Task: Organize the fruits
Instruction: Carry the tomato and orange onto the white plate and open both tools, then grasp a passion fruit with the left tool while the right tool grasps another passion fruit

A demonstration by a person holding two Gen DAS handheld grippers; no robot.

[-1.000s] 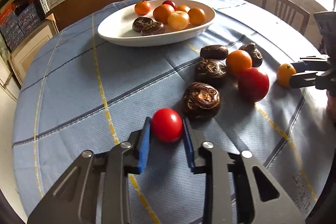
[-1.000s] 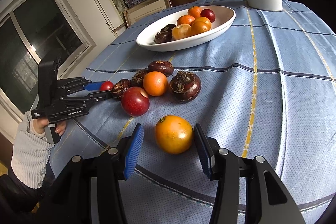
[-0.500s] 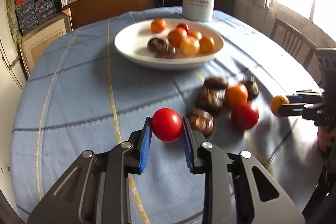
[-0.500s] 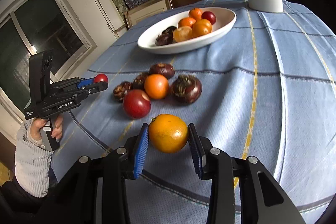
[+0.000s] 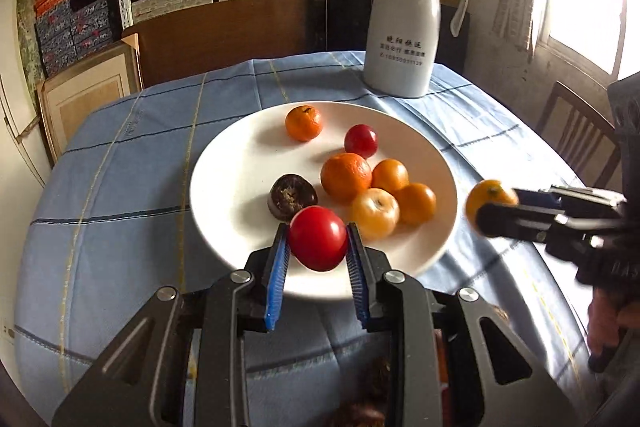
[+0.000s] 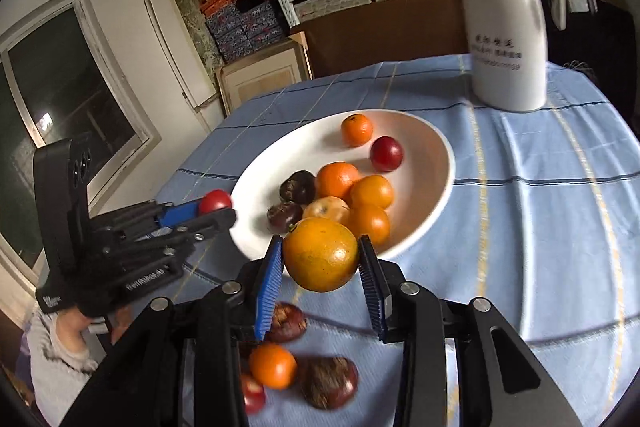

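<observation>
My left gripper (image 5: 318, 247) is shut on a small red tomato (image 5: 318, 243), held in the air over the near rim of the white bowl (image 5: 224, 195). My right gripper (image 6: 322, 259) is shut on an orange (image 6: 320, 254), lifted just before the bowl (image 6: 436, 163). Several oranges, a red fruit and dark brown fruits lie in the bowl. In the right wrist view the left gripper (image 6: 218, 207) shows with the tomato (image 6: 215, 201) at the bowl's left edge. The right gripper (image 5: 494, 211) with its orange (image 5: 489, 198) appears right of the bowl in the left wrist view.
A white thermos jug (image 5: 404, 27) stands behind the bowl on the blue checked tablecloth (image 5: 120, 187). Loose fruit remains below the right gripper: an orange (image 6: 273, 365), a red fruit (image 6: 253, 394) and dark brown ones (image 6: 329, 382). A wooden chair (image 5: 576, 135) stands at the table's right.
Both grippers lifted their fruits off the cloth and carried them toward the bowl. The right jaws closed onto the orange. The loose pile now lies below and behind the fingers.
</observation>
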